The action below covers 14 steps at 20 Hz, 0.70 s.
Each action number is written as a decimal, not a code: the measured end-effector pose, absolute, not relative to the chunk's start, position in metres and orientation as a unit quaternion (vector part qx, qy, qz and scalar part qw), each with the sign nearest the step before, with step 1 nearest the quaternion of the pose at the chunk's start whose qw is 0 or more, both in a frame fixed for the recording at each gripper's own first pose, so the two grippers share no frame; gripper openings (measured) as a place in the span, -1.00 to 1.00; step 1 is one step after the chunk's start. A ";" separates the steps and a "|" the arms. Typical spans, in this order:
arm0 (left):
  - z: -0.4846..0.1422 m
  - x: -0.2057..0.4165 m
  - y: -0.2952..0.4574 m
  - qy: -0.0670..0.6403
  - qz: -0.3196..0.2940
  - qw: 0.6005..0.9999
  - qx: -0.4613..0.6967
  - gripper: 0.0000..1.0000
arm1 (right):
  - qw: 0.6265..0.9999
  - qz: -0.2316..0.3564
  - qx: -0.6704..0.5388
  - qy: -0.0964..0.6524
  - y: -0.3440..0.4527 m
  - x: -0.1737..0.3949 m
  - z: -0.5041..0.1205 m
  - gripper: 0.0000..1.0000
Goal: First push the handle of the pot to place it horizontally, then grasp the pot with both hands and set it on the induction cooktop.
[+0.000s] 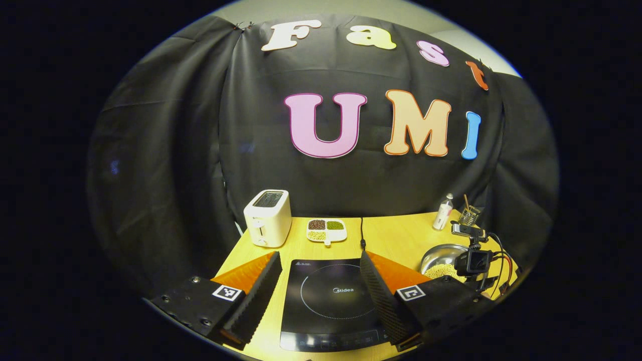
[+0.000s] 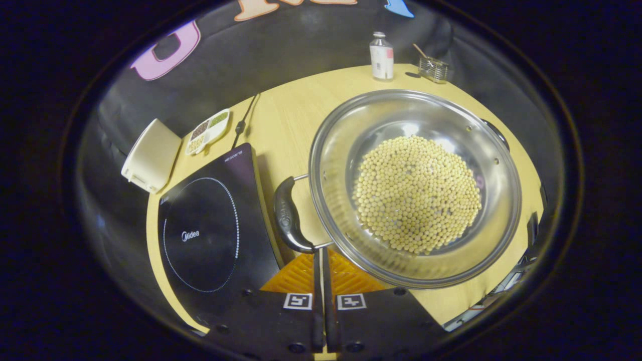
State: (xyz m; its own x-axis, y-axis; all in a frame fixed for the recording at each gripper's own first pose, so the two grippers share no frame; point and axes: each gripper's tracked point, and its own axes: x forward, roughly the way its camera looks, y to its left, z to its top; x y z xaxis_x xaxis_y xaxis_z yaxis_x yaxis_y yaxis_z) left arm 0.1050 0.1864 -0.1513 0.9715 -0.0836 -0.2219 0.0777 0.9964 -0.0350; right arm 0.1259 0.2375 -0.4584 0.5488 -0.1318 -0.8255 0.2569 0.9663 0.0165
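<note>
My right gripper (image 2: 321,253) has its fingers pressed together, empty, tips just below the pot's near handle (image 2: 290,215). The steel pot (image 2: 351,135), full of soybeans (image 2: 416,193), sits on the bench (image 2: 286,120) beside the induction cooktop (image 2: 210,225). My left gripper (image 1: 319,263) hangs wide open, empty, over the cooktop

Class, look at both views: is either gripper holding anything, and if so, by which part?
Nothing is held. The left gripper is open above the cooktop; the right gripper is shut, empty, beside the pot's handle.
</note>
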 end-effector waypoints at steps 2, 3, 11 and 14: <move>-0.156 0.106 0.183 0.118 -0.046 0.992 -0.017 0.93 | 0.882 -0.090 0.065 0.458 0.240 0.117 -0.448 -0.89; -0.157 0.106 0.180 0.121 -0.049 0.991 -0.020 0.87 | 0.885 -0.080 0.063 0.454 0.240 0.114 -0.443 -0.77; -0.169 0.101 0.162 0.142 -0.062 0.987 -0.036 0.93 | 0.900 -0.037 0.090 0.425 0.218 0.074 -0.385 0.86; -0.176 0.101 0.145 0.158 -0.079 0.983 -0.040 0.93 | 0.908 -0.046 0.092 0.407 0.193 0.064 -0.363 1.00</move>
State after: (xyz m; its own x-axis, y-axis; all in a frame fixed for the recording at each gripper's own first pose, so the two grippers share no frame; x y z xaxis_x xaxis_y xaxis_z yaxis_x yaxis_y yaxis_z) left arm 0.1008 0.1450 -0.1757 0.9373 -0.1680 -0.3053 0.1429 0.9844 -0.1030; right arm 0.0637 0.1930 -0.3631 0.6648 -0.0094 -0.7469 0.1593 0.9787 0.1295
